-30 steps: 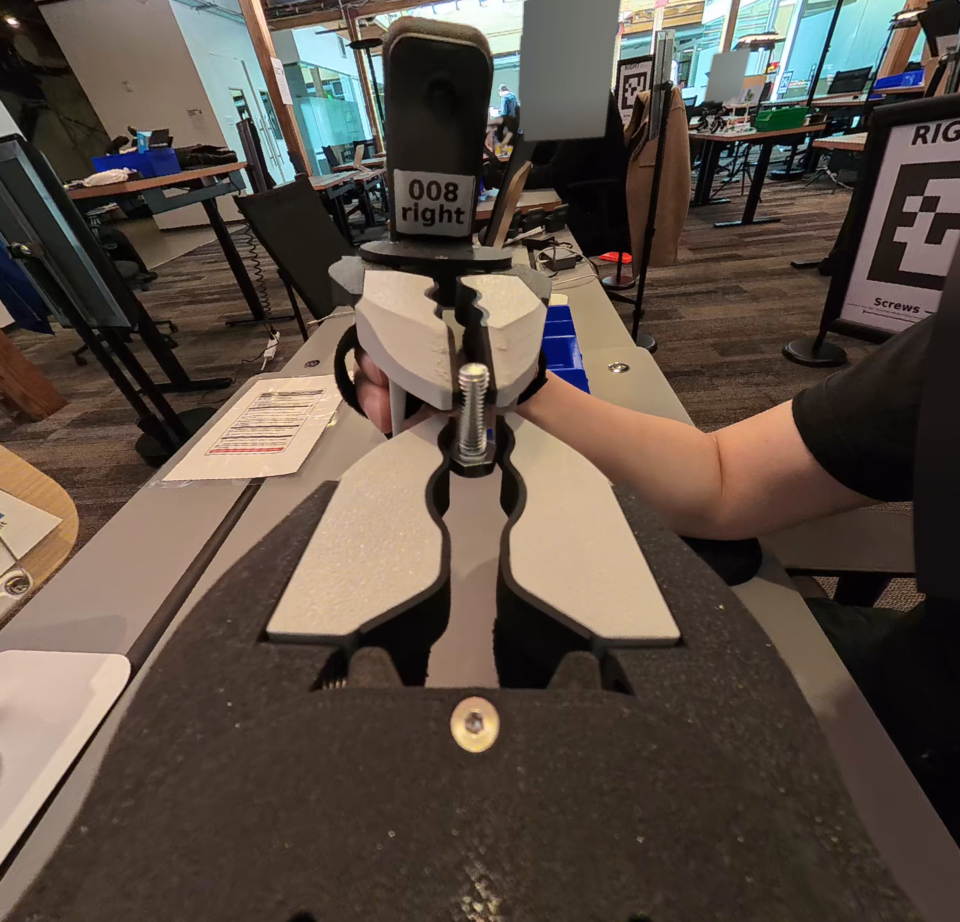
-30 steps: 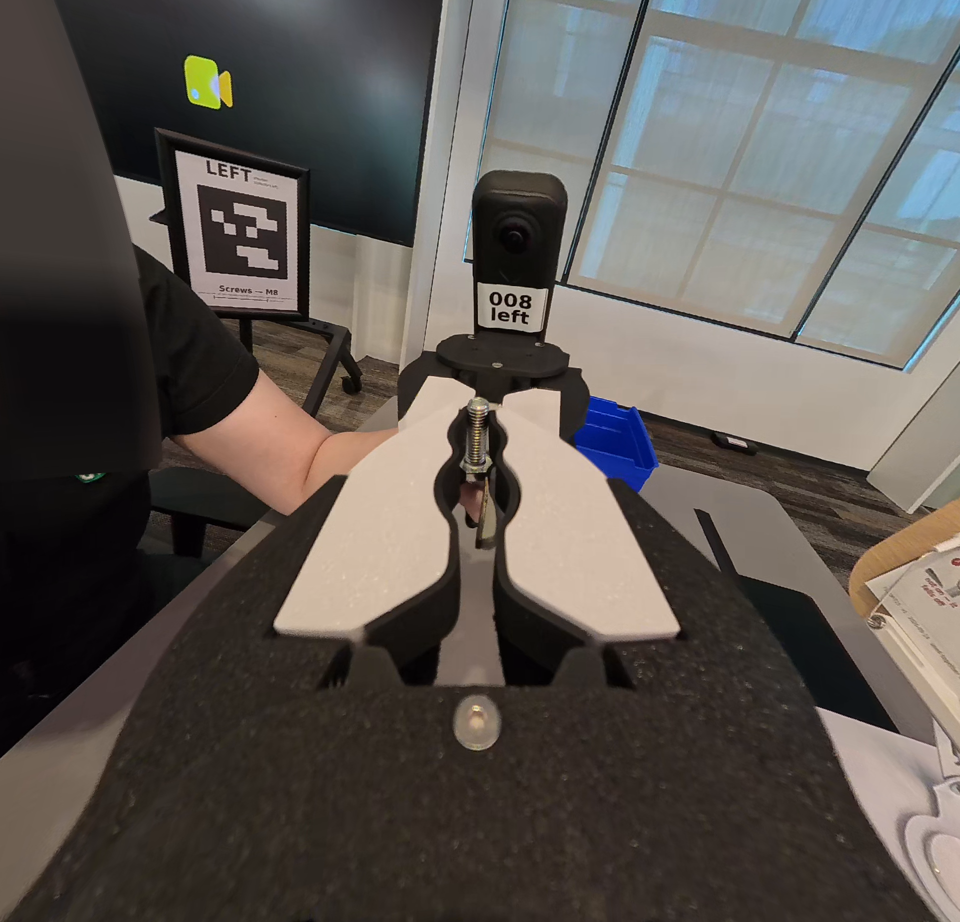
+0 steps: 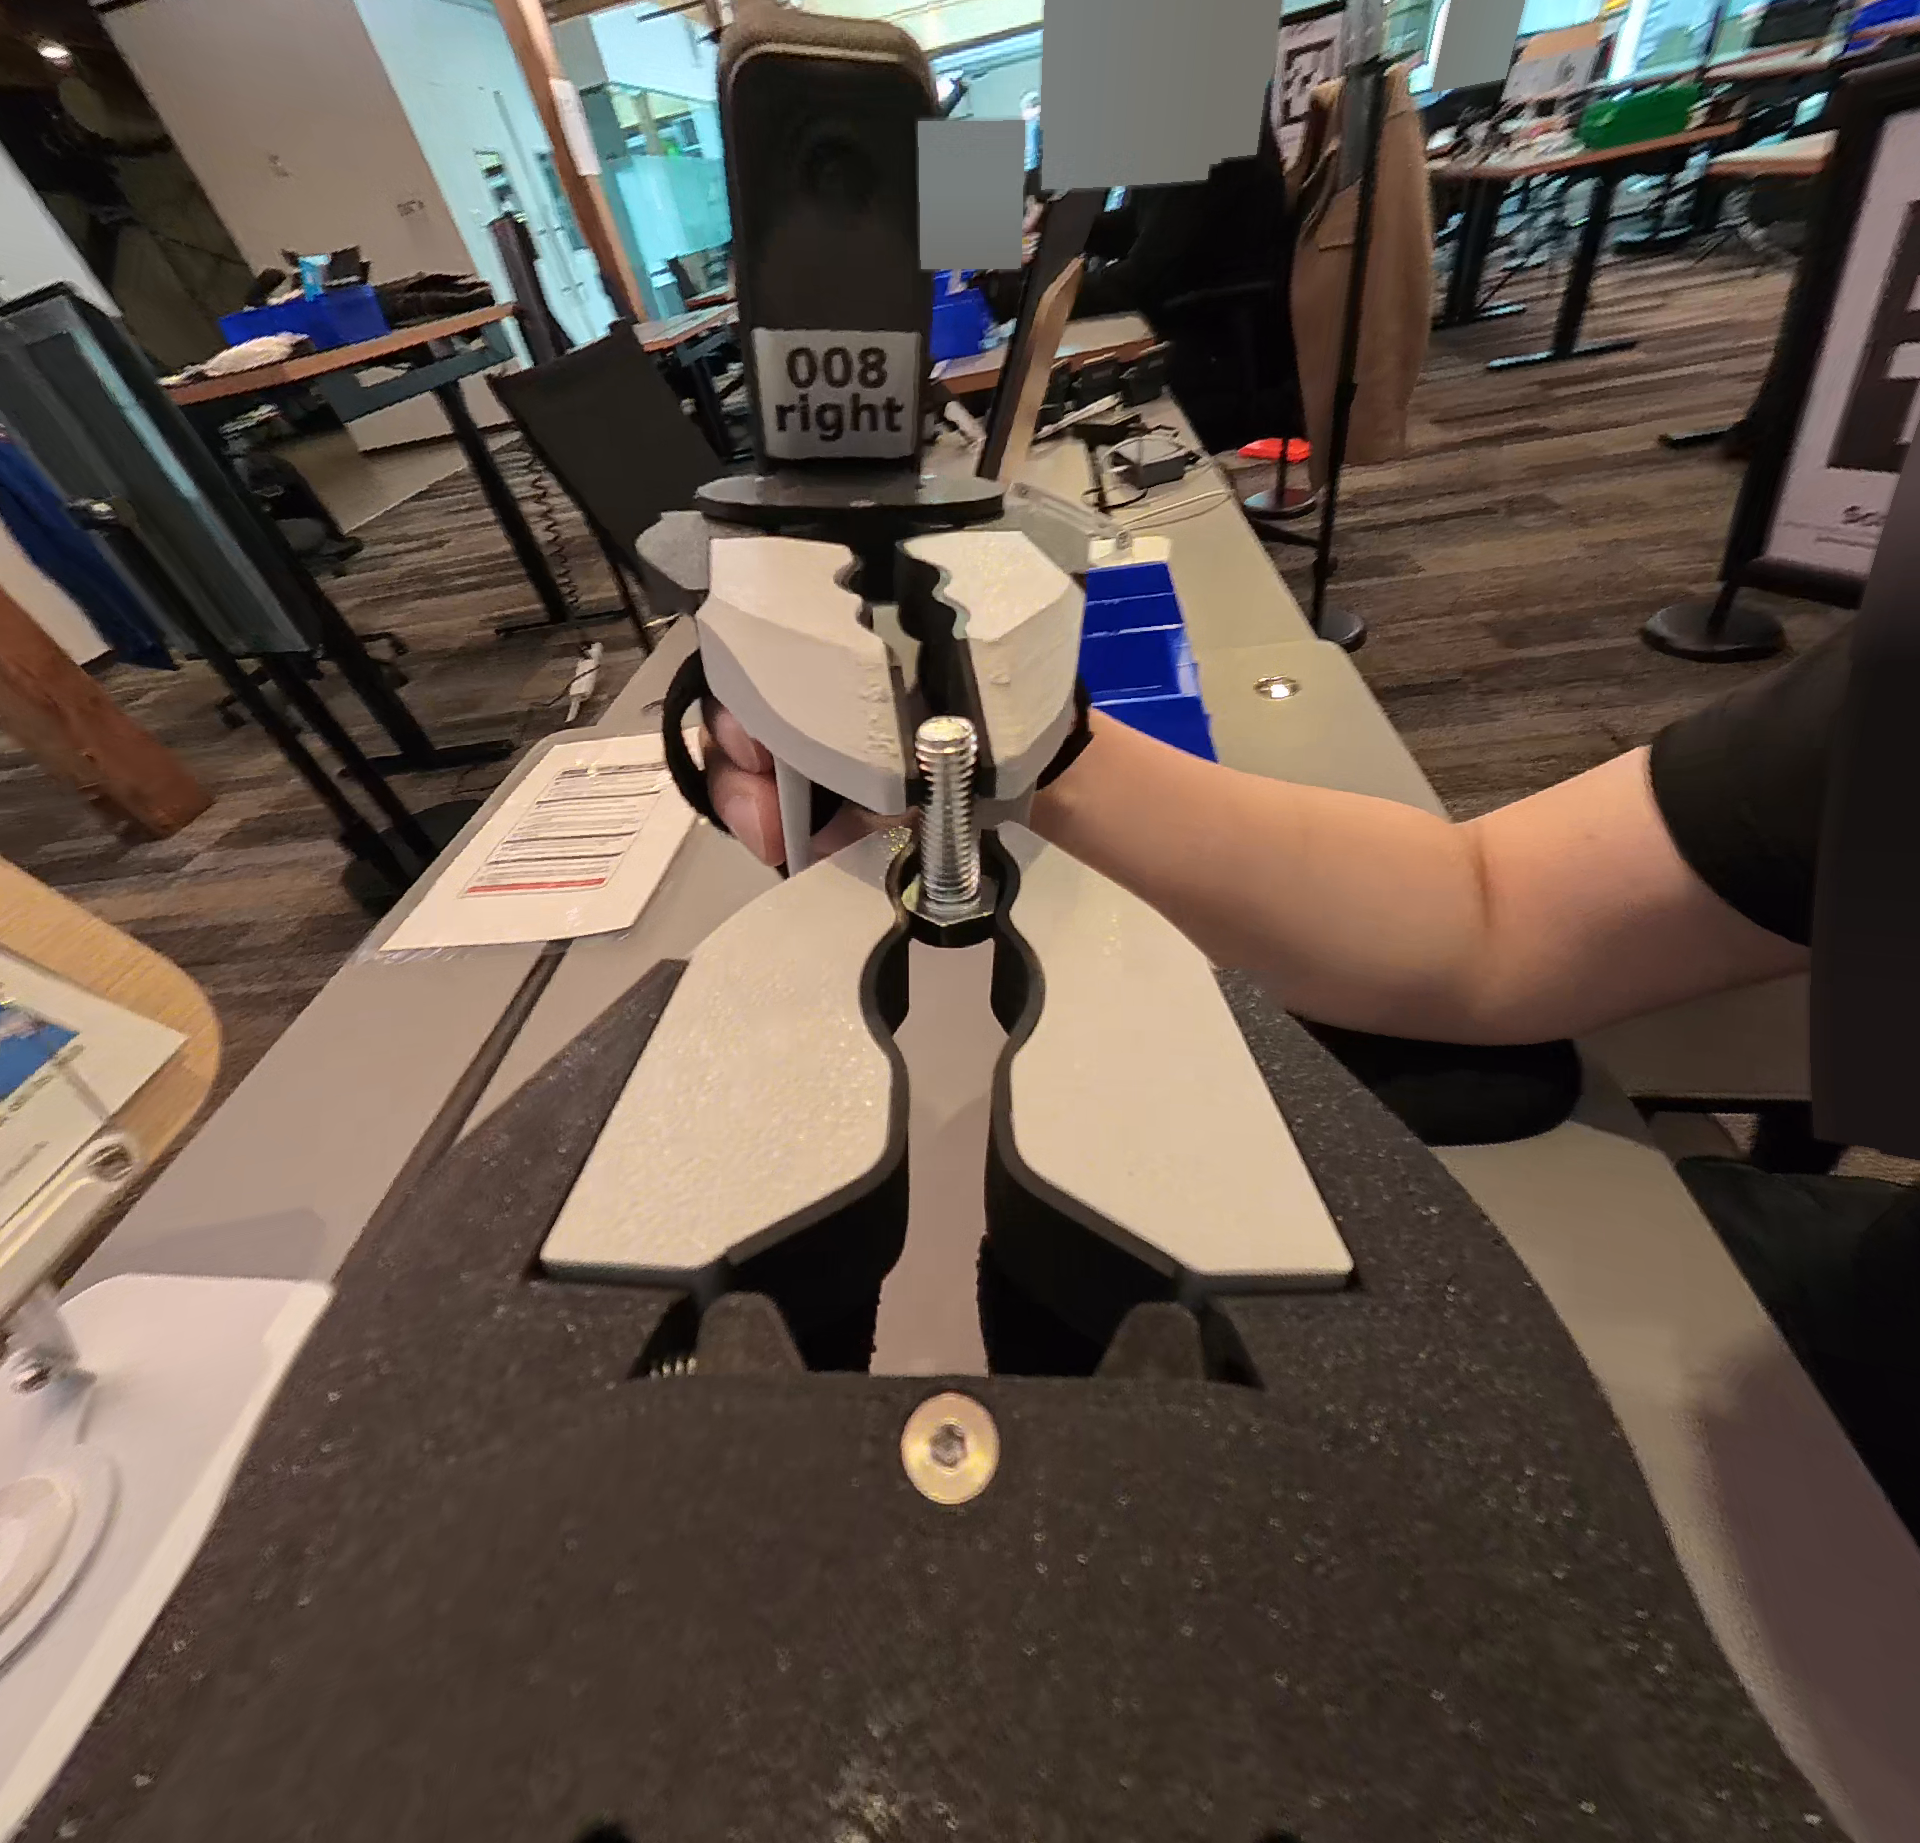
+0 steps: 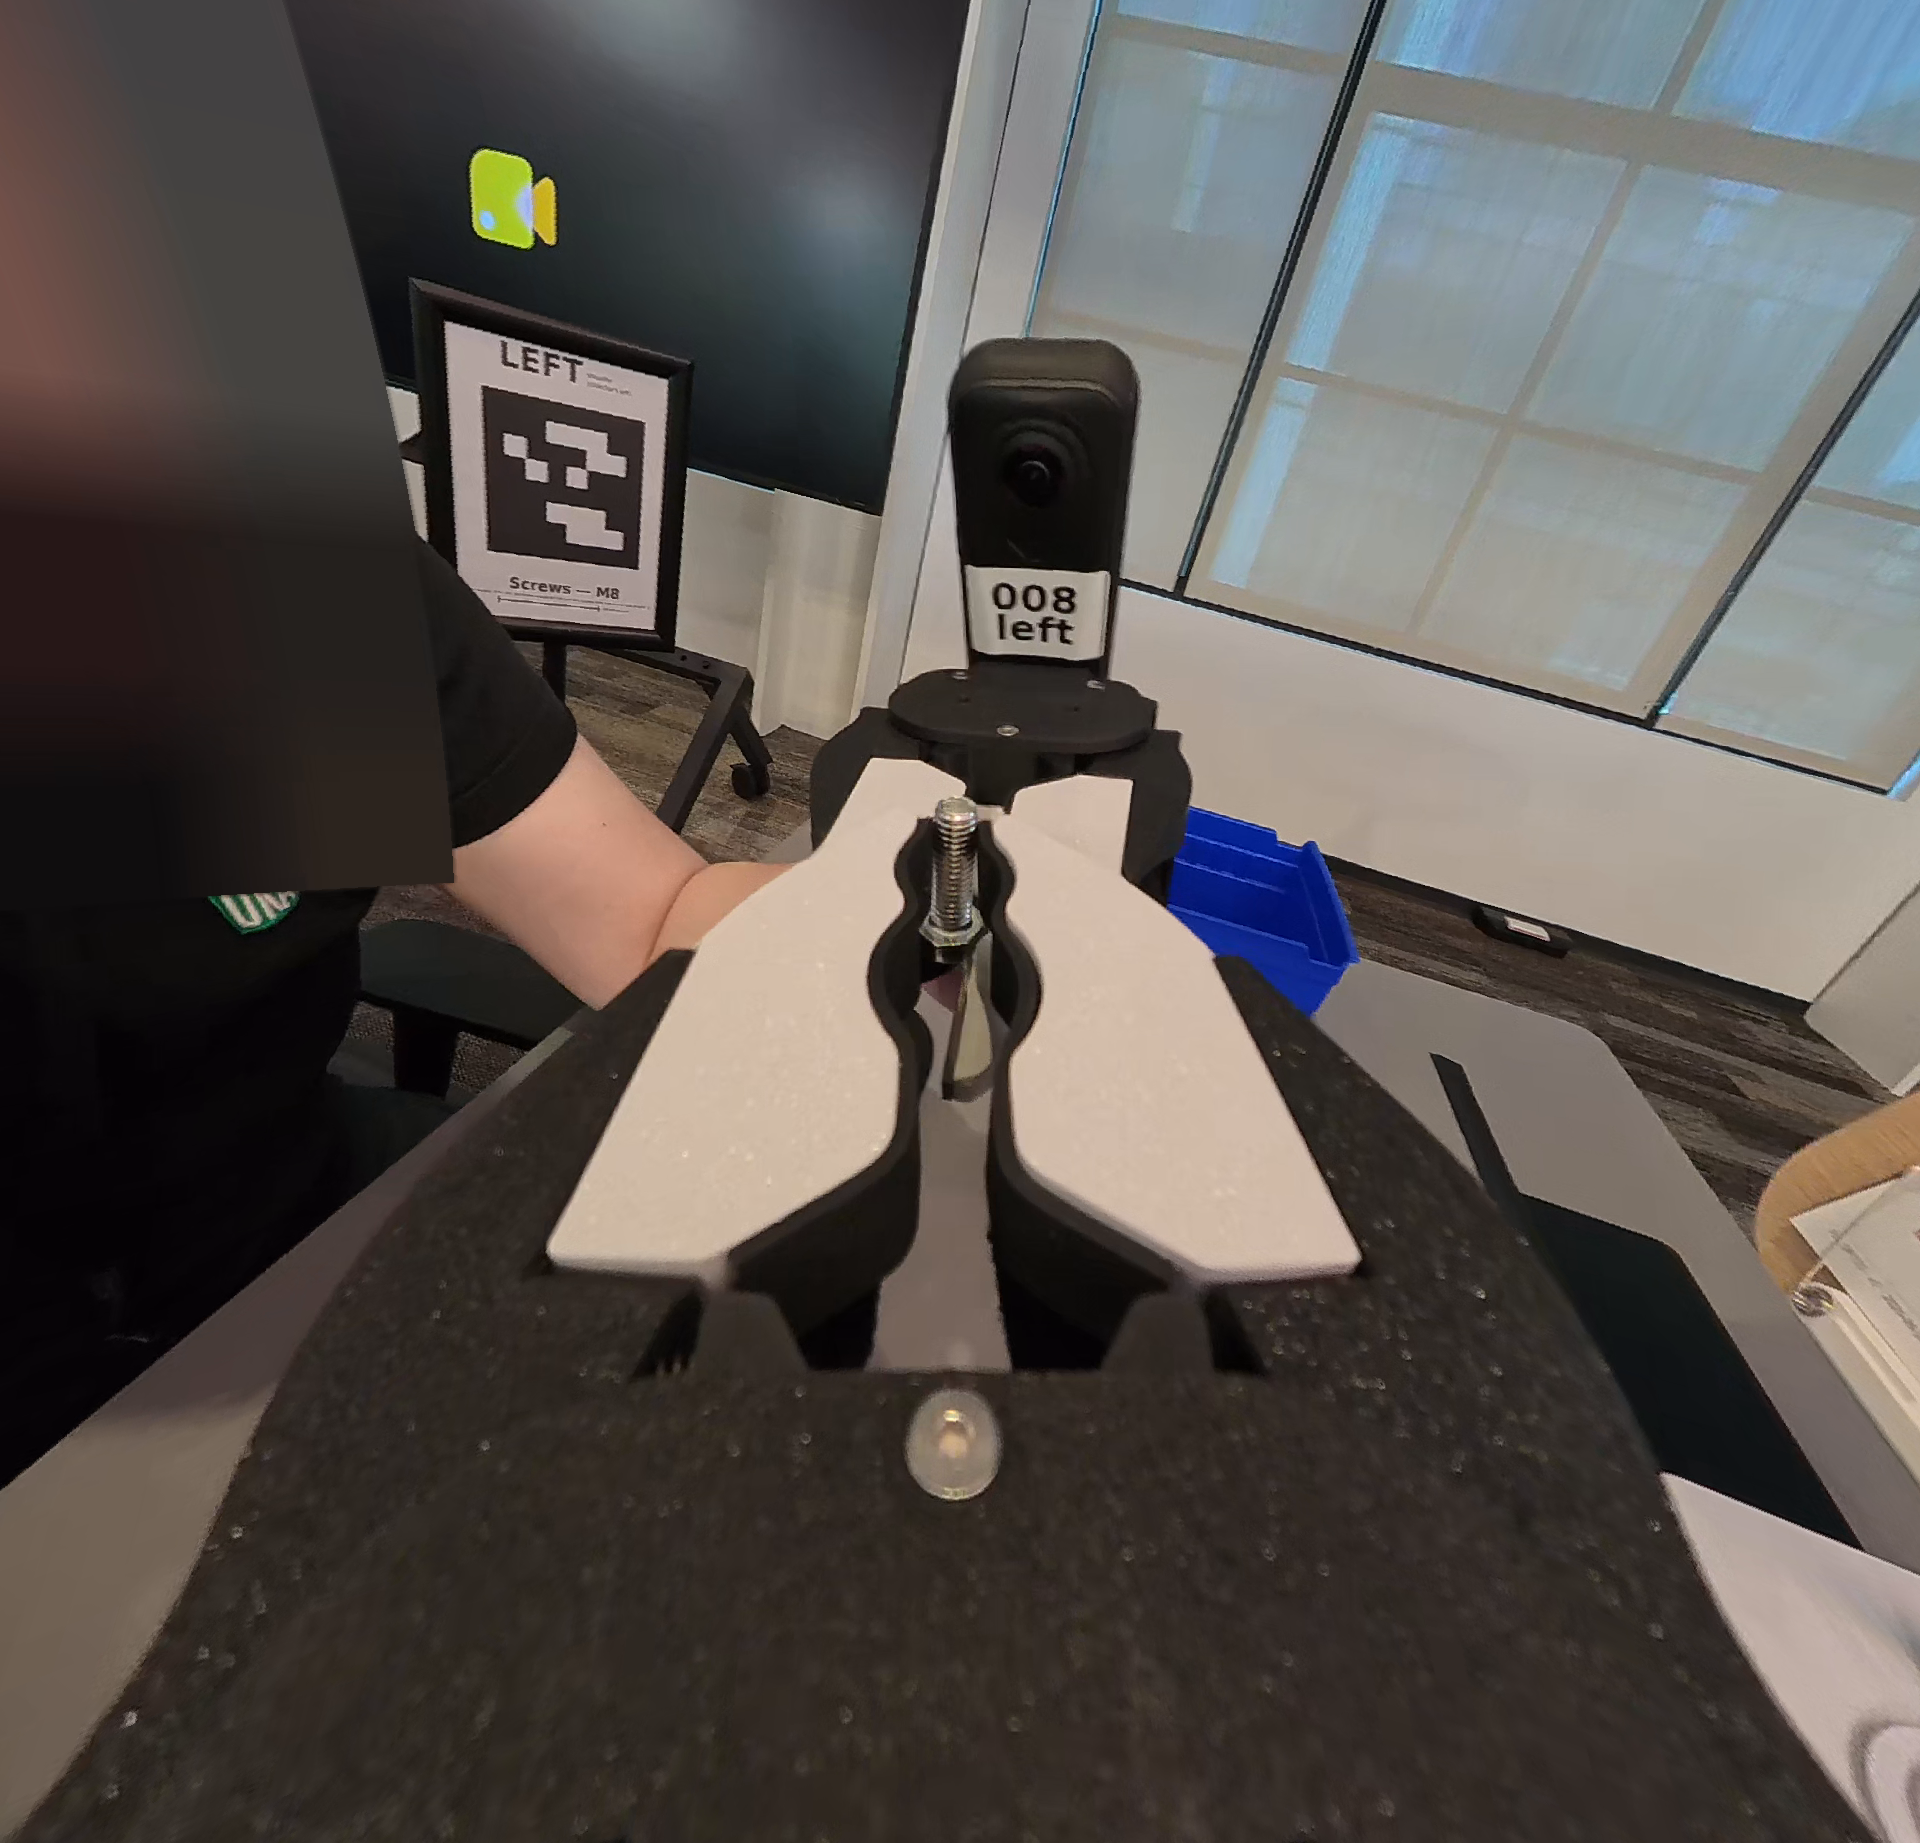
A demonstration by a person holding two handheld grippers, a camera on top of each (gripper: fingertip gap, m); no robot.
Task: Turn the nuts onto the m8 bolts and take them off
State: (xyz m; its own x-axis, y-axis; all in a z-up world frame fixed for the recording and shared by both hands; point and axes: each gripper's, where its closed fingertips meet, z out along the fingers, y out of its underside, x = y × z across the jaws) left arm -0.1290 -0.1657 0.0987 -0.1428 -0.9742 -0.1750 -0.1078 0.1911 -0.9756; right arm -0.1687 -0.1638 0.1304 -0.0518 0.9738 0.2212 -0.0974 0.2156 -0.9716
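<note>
The bright zinc-plated threaded M8 bolt stands upright between the two facing grippers, held clear above the grey desk. Nearest in the left wrist view, the left gripper has its white fingers closed to a narrow gap on the small steel hex nut sitting low on the bolt's thread. Just beyond the bolt, the right gripper meets it from the opposite side; in its own view its fingers also stand nearly closed about the nut and shank, though which part each gripper truly clamps I cannot tell. Farther behind the bolt sits a blue plastic parts bin. The risk I judge: if either grip is slack, bolt and nut spin together, or the nut cross-threads, or the bolt drops to the desk.
</note>
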